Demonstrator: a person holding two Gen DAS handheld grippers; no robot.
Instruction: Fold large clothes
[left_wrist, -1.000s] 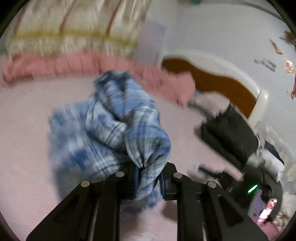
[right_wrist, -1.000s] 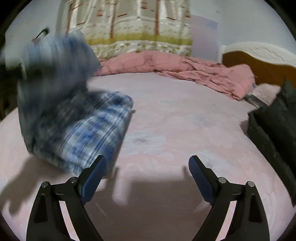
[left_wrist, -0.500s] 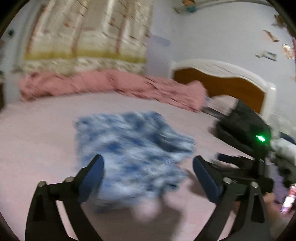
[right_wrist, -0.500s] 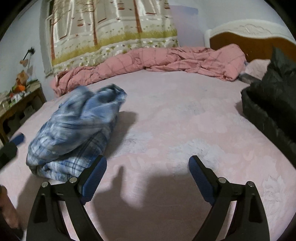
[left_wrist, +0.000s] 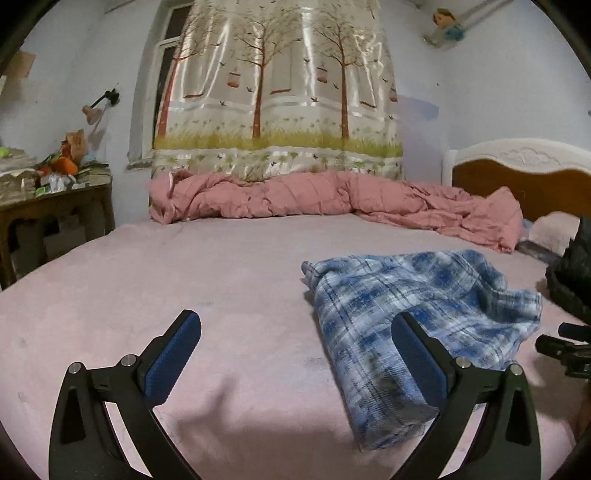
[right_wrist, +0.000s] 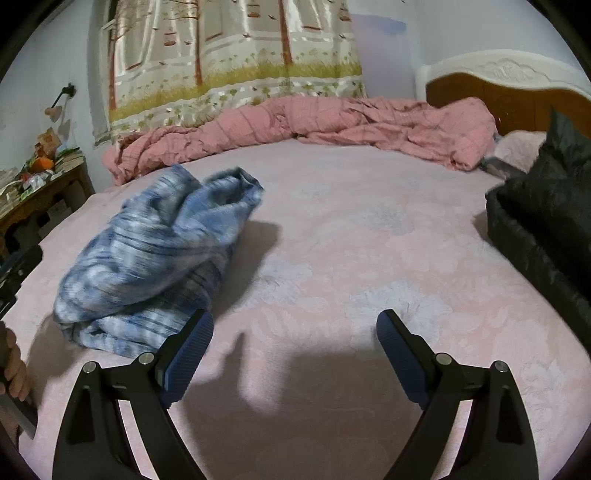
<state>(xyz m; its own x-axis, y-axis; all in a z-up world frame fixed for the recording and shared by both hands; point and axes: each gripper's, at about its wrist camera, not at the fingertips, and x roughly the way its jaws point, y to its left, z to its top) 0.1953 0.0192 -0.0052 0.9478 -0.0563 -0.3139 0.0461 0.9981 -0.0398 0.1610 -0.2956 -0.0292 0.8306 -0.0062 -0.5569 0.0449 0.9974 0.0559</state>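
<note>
On the pink bed (left_wrist: 229, 280), mid-mattress, blue plaid garment (left_wrist: 417, 295) lies crumpled, free of both claws. Left gripper (left_wrist: 295, 354) released, empty; right gripper (right_wrist: 295, 354) spread wide, empty. Step judged: laying out. Next: grasp two edges and spread flat.

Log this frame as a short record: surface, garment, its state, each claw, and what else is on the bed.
surface: pink bed sheet
garment: blue plaid garment
garment state: lying in a loose bundle on the sheet, not neatly folded
left claw: open, nothing between the pads; garment lies to its right
right claw: open, empty; garment lies ahead to its left
also on bed: bunched pink quilt along the far edge; black bag at the right
fold status: unfinished
</note>
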